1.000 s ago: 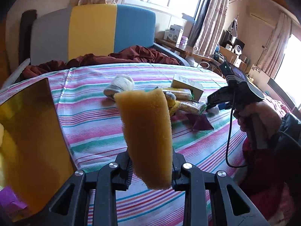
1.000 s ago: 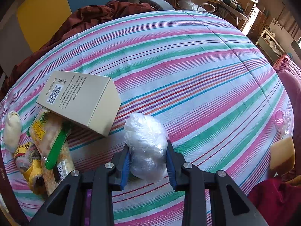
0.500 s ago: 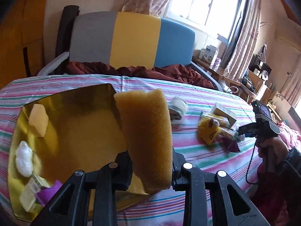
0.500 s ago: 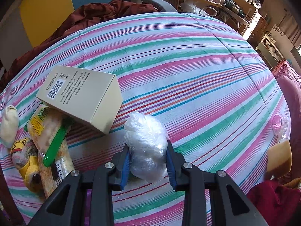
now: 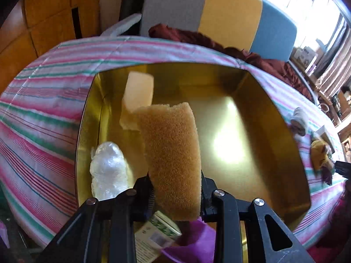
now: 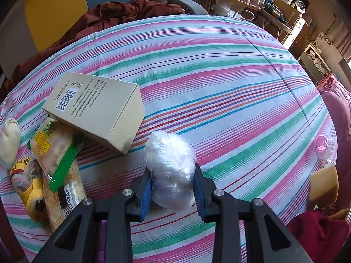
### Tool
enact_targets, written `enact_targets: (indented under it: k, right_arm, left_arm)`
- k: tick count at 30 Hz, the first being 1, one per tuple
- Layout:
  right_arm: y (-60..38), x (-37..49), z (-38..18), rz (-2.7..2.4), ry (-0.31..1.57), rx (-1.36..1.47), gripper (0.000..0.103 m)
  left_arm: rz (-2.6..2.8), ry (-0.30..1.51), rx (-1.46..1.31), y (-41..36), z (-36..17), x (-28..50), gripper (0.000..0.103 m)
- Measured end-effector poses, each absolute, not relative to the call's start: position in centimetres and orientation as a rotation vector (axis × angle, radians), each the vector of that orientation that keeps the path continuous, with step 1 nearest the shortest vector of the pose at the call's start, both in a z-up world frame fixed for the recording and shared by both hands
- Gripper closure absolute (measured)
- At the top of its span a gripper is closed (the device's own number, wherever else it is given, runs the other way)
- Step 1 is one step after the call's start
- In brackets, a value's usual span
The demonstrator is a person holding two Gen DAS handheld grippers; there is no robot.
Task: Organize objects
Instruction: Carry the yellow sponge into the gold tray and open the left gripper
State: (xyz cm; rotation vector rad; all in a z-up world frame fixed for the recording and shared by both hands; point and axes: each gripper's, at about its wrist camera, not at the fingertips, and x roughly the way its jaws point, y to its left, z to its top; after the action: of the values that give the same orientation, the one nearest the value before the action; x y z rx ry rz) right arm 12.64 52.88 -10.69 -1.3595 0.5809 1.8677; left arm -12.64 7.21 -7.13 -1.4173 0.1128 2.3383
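My left gripper (image 5: pixel 176 195) is shut on an orange-brown sponge (image 5: pixel 171 155) and holds it upright over a gold tray (image 5: pixel 272 100). In the tray lie a pale sponge (image 5: pixel 138 92), a crumpled plastic bag (image 5: pixel 108 171), a small green-and-white box (image 5: pixel 158 234) and a purple object (image 5: pixel 193 241). My right gripper (image 6: pixel 172 186) is shut on a crumpled clear plastic bag (image 6: pixel 170 168) just above the striped cloth. A beige carton (image 6: pixel 94 107), a snack pack with a green strip (image 6: pixel 57 153), a yellow toy (image 6: pixel 30 186) and a cream pouch (image 6: pixel 8 142) lie to its left.
The striped cloth (image 6: pixel 219 76) covers the surface. A dark red blanket (image 6: pixel 114 15) and a grey, yellow and blue headboard (image 5: pixel 228 15) are at the back. A pink clip (image 6: pixel 324 144) and a brown sponge (image 6: pixel 322 186) sit at the right edge.
My left gripper has swung left with the sponge, from over the cloth to over the gold tray. My right gripper has stayed almost still, holding the plastic bag.
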Motion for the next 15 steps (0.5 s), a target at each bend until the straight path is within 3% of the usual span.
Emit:
enact_targets:
  k: [2, 4, 7, 12, 15]
  right_arm:
    - [52.9, 12.6, -10.7, 1.867, 0.581, -1.359, 0.070]
    - [52.8, 12.6, -10.7, 1.867, 0.581, -1.360, 0.070]
    - [52.8, 12.6, -10.7, 1.867, 0.576, -1.361, 0.070]
    - [52.7, 12.6, -10.6, 1.868, 0.576, -1.361, 0.070]
    - [52.7, 12.6, -10.7, 1.870, 0.574, -1.363, 0.070]
  left_arm:
    - [2.342, 0.119, -1.460, 6.9, -8.1, -13.2, 0.071]
    - [2.349, 0.114, -1.482, 6.8, -8.6, -13.2, 0.061]
    - [2.360, 0.121, -1.462, 6.5, -8.8, -12.7, 0.059]
    - [2.463, 0.119, -1.375, 5.9, -7.4, -11.5, 0.050]
    - [2.554, 0.104, -1.270, 5.1, -5.8, -10.0, 0.040]
